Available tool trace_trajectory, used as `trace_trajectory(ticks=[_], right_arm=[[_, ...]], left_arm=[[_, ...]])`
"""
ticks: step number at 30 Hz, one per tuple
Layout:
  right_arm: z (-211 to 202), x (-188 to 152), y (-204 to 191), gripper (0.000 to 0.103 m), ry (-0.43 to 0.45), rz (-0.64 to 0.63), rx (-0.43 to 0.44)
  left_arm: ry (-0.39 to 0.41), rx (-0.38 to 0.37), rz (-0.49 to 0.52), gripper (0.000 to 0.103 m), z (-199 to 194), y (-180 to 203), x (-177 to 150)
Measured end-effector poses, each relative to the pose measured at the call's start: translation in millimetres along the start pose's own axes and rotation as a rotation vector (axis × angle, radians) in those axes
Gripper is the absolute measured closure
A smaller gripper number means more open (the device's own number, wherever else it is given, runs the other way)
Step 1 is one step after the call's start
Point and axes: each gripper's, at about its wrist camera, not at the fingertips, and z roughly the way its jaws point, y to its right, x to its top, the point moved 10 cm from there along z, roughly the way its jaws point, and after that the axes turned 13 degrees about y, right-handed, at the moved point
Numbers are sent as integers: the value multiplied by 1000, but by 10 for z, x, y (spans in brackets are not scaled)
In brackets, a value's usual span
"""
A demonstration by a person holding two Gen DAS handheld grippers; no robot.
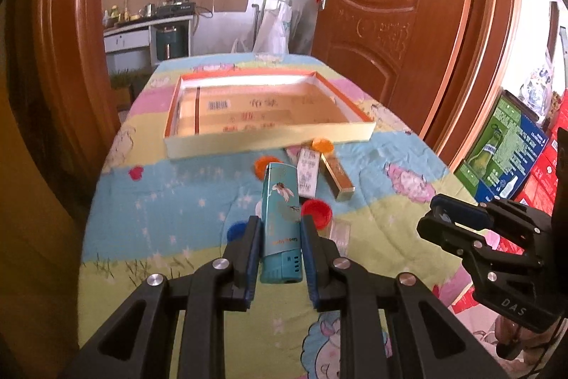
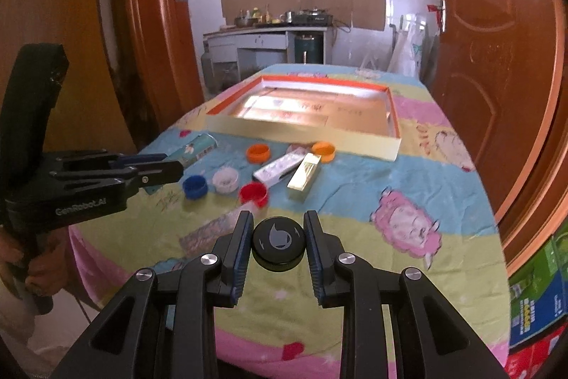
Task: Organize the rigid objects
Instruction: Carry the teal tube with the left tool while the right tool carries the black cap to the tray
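Note:
My left gripper is shut on a long teal box, held above the quilt-covered table. My right gripper is shut on a round black cap with a grey drop mark. A shallow open tray with an orange rim lies farther back on the table. Between it and the grippers lie a gold box, a white labelled box, two orange caps, a red cap, a blue cap and a white cap. In the right wrist view the left gripper is at the left.
A clear flat packet lies near the table's front edge. Brown wooden doors flank the table on both sides. Stacked green and red cartons stand on the floor to the right. A hand grips the left tool's handle.

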Motion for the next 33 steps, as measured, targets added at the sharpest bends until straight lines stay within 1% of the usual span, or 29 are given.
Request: trace_trajectory(ticks=[3,7,16,18,23,27,33], right_arm=[[23,118,65,73,14,-10,-3],[80,315,154,73,35,-29,-9],[278,755,367,73,80,-102,-21],[358,858,443,73,85,-116,-26],[622,1106,649,73,86,-119,-24],[852,1230,785,73,75,-114,-23],[1220,1324,918,73,47,-127,-15]], left_arm=[[18,7,18,80,5,17,157],[26,50,41,80,65,-6,366],[19,58,-21,80,314,-119,742],[16,56,-34,80,405,-155,820],[2,79,-50,80,660,-280,966],[-27,90,-62,80,908,-384,1040],[-55,104,-65,80,1220,-517,1120]])
